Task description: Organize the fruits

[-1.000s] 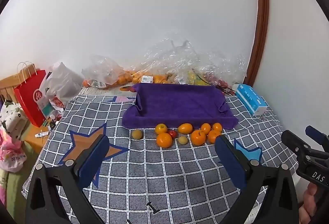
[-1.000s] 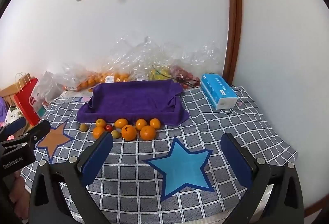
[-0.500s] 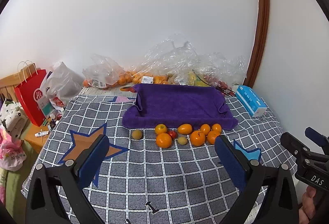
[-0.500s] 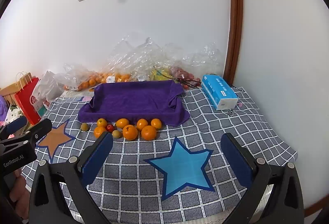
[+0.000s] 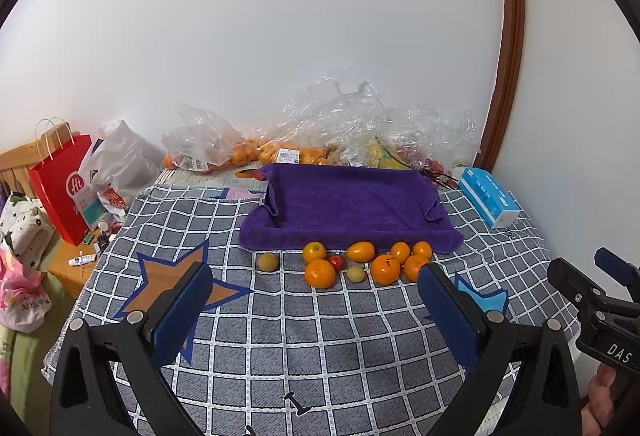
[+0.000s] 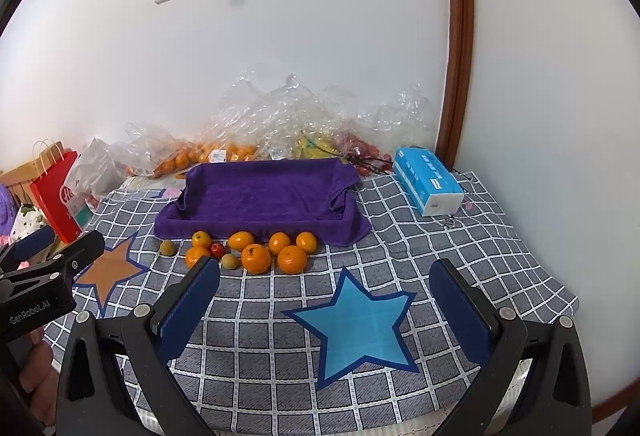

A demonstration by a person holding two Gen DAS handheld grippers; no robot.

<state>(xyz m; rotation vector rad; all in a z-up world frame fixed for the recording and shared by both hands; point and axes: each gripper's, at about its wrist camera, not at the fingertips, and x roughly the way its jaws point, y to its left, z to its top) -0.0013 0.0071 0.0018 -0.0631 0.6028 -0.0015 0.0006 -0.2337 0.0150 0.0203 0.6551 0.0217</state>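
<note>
Barely any change from a second ago: both views have crept slightly closer to the fruit, nothing on the cloth has shifted. Nearest, the left gripper (image 5: 316, 310) hangs with jaws spread wide and empty over the grey checked tablecloth (image 5: 280, 348); the right gripper (image 6: 324, 310) is likewise wide and empty, above a blue star patch (image 6: 360, 324). Beyond them, the row of small orange, yellow-green and red fruits (image 5: 348, 262) sits on the surface, just in front of the purple towel-lined tray (image 5: 352, 204), which holds no fruit. Right of the tray lies a blue tissue pack (image 6: 428, 182). Farthest back, against the white wall, clear plastic bags of fruit (image 5: 320, 140) are heaped, with a red paper bag (image 5: 66, 184) at far left.
</note>
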